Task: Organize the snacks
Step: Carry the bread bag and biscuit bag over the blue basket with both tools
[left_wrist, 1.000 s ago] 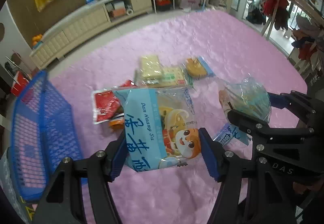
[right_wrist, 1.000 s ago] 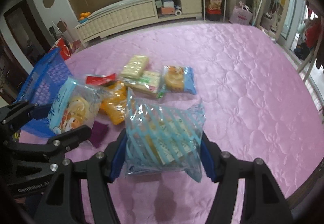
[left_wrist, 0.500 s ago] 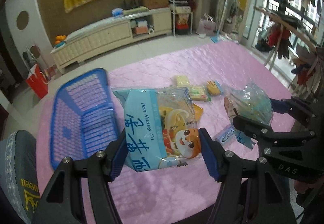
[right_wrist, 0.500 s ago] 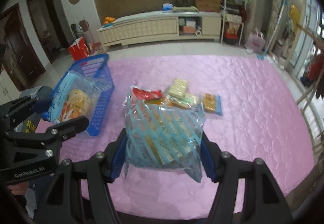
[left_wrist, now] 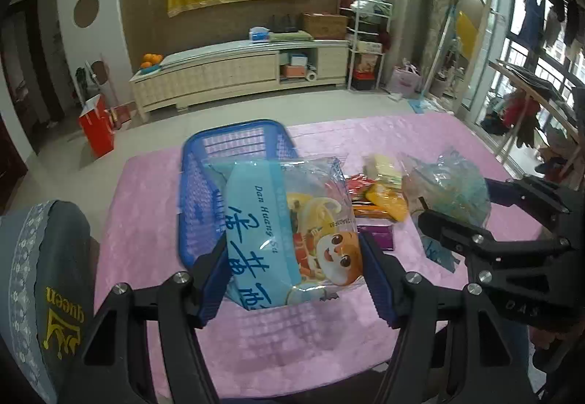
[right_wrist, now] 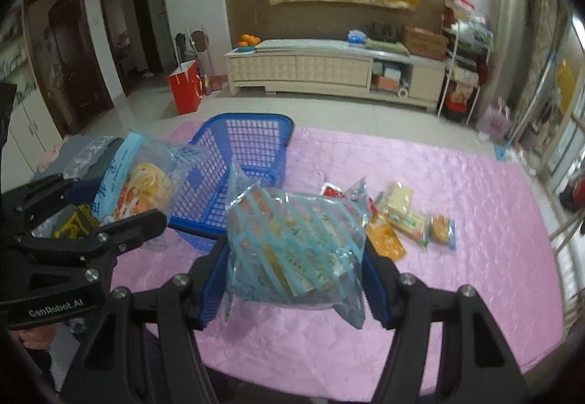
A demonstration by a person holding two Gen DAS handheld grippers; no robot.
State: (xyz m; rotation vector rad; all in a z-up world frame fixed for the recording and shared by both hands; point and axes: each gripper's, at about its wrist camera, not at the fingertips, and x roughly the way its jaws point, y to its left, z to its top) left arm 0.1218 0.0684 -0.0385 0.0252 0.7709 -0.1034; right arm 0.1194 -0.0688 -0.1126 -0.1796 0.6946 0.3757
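The left gripper (left_wrist: 292, 272) is clamped on a light blue noodle packet (left_wrist: 289, 232) with a cartoon face, held up at the centre of the left wrist frame and covering the near right part of the blue basket (left_wrist: 204, 184) behind it. The right gripper (right_wrist: 296, 276) is clamped on a clear bag with pale blue stripes (right_wrist: 292, 243), at the centre of the right wrist frame; that bag hides part of the basket's near right corner and some of the loose snacks.

On the pink quilted cover (right_wrist: 457, 184), right of centre, lie an orange pouch (right_wrist: 385, 239), a pale yellow packet (right_wrist: 400, 197), a green-edged packet (right_wrist: 411, 223) and a small blue-ended cake packet (right_wrist: 442, 228), close together; a red packet (right_wrist: 331, 190) peeks out behind the striped bag. A purple packet (left_wrist: 376, 237) lies just right of the noodle packet in the left view.

At lower left of the left view a grey "queen" garment (left_wrist: 47, 279) fills the corner. Behind stand a cream cabinet (right_wrist: 329, 69) and a red bag (right_wrist: 184, 87).
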